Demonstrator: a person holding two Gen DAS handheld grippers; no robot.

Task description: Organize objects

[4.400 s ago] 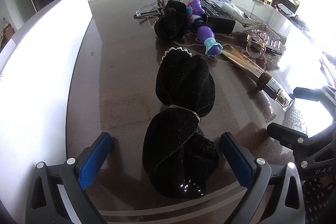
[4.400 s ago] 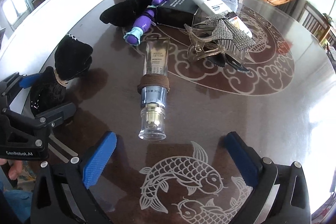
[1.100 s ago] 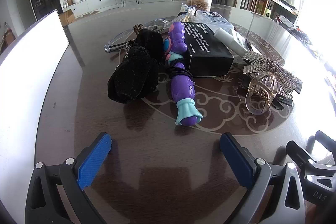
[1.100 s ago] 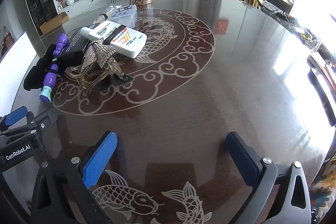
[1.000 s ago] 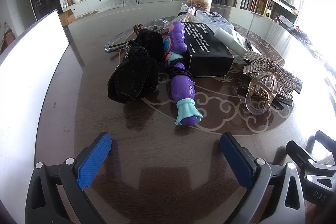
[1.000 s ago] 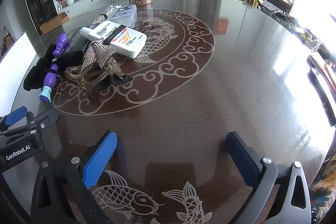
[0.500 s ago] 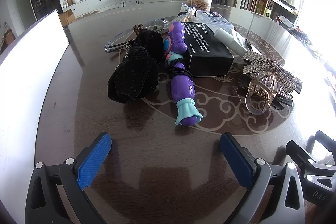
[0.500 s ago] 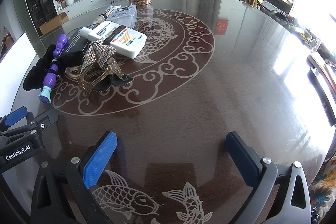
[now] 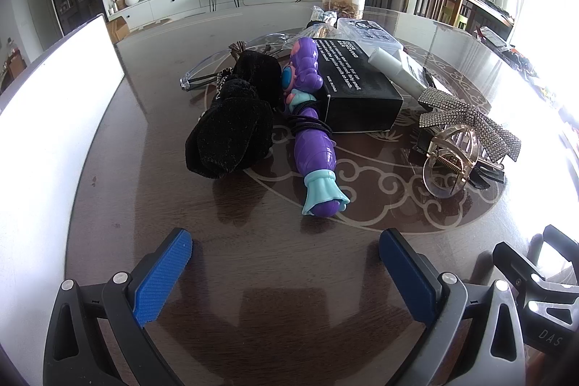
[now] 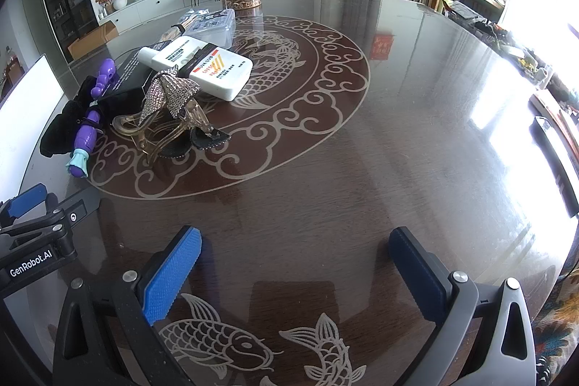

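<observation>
Both grippers, left [image 9: 286,263] and right [image 10: 295,263], hover fingers spread and empty; the purple toy [image 9: 315,147] lies ahead of the left fingers on the counter [image 10: 362,169].

round glossy wooden table [image 10: 416,140]: dark brown; pale inlaid cloud scrolls, fish motifs
soft velvet hair bow [image 9: 231,129]: black, faint sparkle
plastic toy figure [image 9: 315,140]: purple body, light-blue flared end, pink and blue details
cardboard box [image 9: 356,85]: black, white text
rhinestone bow hair claw [image 9: 466,132]: silver-grey bow, translucent amber claw
flat sunscreen bottle [image 10: 220,75]: white, black band, orange stripes
left gripper [image 9: 286,274] pads: blue, ribbed; frame black
right gripper [image 10: 295,274] pads: blue; frame black
</observation>
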